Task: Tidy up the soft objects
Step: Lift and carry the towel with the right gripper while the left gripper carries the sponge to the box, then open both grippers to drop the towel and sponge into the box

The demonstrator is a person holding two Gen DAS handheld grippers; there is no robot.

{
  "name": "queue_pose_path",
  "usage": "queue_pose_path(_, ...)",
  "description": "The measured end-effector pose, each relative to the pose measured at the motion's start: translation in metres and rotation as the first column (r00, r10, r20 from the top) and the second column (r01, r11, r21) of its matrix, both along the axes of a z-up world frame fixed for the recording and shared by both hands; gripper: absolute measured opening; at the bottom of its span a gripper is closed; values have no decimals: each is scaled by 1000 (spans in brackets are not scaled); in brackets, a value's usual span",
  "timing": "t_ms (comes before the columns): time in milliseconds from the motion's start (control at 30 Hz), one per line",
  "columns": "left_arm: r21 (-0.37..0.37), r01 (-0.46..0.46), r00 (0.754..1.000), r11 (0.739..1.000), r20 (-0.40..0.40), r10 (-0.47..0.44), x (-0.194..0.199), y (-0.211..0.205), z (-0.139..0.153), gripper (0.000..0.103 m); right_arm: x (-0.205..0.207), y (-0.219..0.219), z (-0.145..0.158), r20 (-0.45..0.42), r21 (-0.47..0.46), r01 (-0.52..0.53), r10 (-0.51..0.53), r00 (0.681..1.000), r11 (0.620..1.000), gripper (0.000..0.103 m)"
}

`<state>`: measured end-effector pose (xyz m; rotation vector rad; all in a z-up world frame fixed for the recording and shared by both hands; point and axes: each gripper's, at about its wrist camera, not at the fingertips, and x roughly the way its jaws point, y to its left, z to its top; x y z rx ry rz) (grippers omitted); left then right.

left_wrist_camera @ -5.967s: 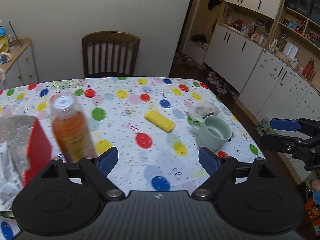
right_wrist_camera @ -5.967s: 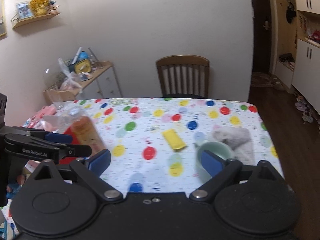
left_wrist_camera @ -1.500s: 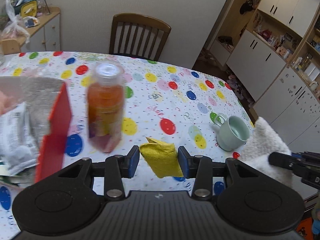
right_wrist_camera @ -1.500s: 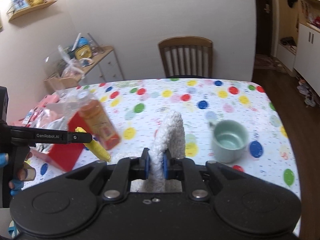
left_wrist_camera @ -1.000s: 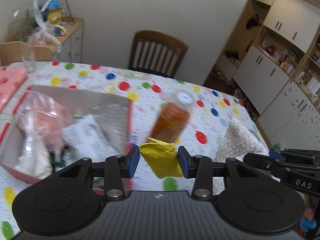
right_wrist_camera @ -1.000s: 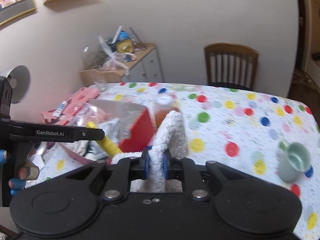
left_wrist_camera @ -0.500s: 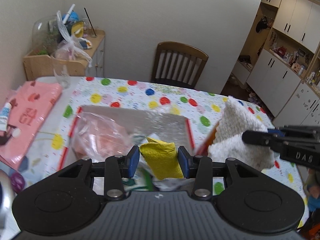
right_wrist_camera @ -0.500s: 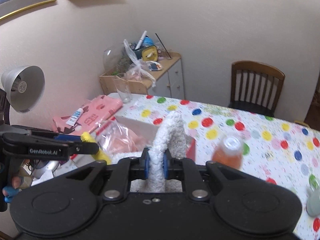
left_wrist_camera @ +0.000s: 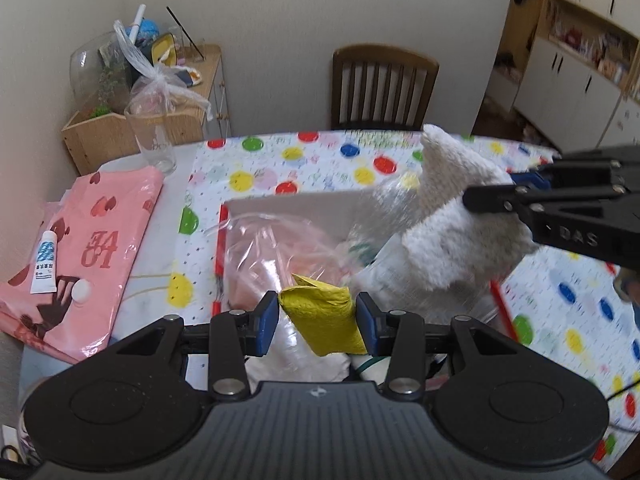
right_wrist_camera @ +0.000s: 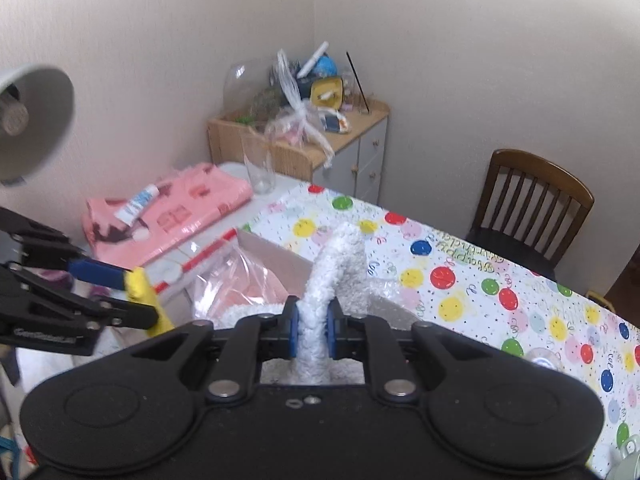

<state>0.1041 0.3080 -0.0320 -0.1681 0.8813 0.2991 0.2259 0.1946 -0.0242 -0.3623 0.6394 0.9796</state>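
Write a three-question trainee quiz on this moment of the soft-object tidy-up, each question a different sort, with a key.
1. True or false: the left gripper is shut on the yellow sponge.
2. Multiple choice: what does the right gripper grip? A) a clear glass B) the white fluffy cloth C) a tube of cream
3. Fill in: both held things hang over the open red box, which already holds a clear ___ bag with something pink inside.

Key:
1. True; both blue pads press its sides.
2. B; the cloth is pinched in a fold between the pads.
3. plastic
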Motion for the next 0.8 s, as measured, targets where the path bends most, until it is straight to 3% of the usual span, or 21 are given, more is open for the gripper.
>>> queue_pose_path(400,22,80,994,997,-81,-78,24,6,-31,41,21,22,-44,-72,-67,28,-33,997,997,12)
queue_pose_path(800,-117,6,996,993,-91,-17,67,30,-67,41,20,21,-59,-121,-74,30,-39,992,997,19)
